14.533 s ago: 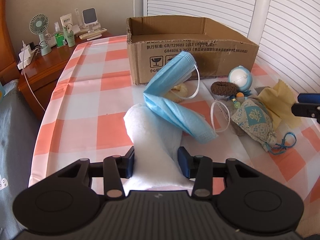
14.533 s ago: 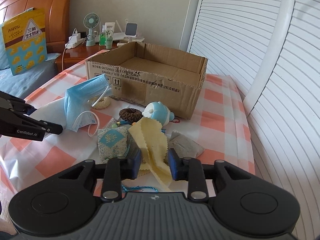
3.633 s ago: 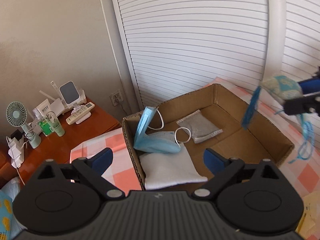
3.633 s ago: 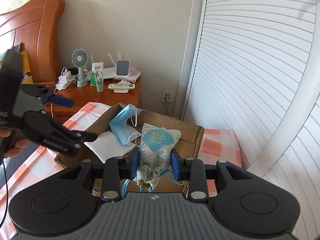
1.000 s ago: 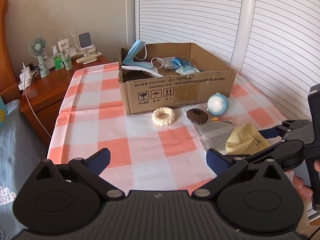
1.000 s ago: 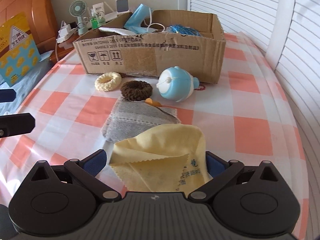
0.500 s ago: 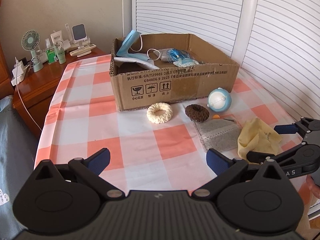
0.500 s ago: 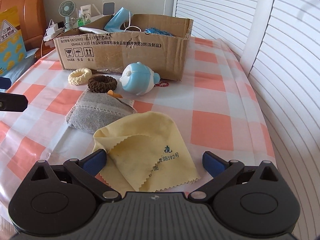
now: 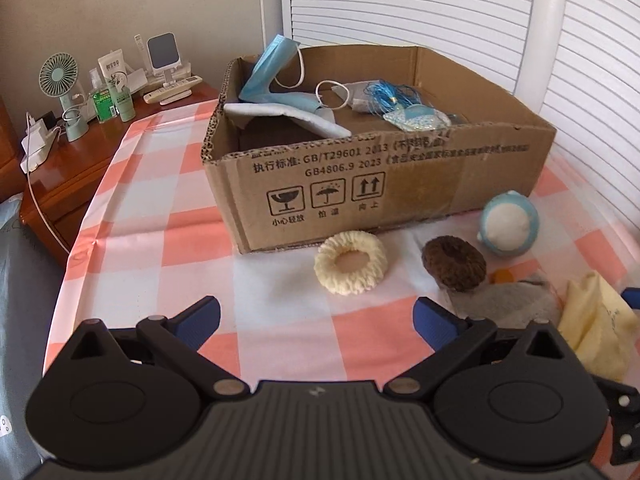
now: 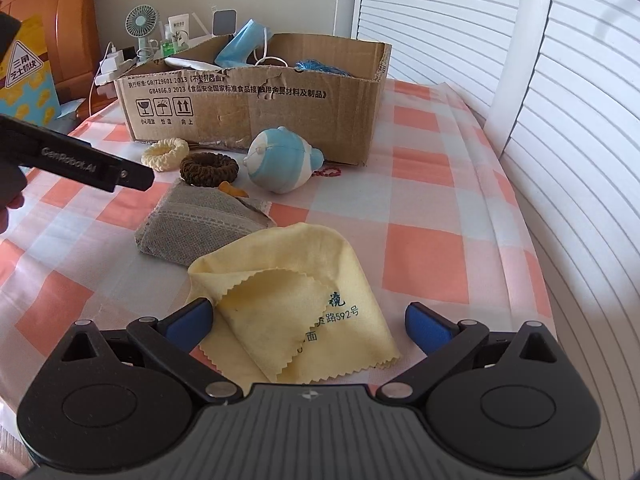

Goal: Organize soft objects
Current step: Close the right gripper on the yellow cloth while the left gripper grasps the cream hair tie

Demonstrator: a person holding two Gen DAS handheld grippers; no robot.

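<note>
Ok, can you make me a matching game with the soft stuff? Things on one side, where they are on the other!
Things:
1. blue face mask
2. cream scrunchie
3. yellow cloth
4. brown scrunchie

Places:
A. between the right hand-held gripper's open fingers
B. inside the cardboard box
C. on the tablecloth just before the box's symbols
D. touching the grey pouch

Pairs: 1-B, 2-C, 3-A, 4-D

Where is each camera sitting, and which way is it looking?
Left wrist: on the left gripper, low over the checked table, facing the cardboard box and cream ring; its open jaws show.
Right wrist: on the right gripper, above the yellow cloth, facing the box; its open jaws, the left gripper and a bit of hand show.
Shared: box, cream ring, brown ring, blue toy, grey pouch, yellow cloth.
</note>
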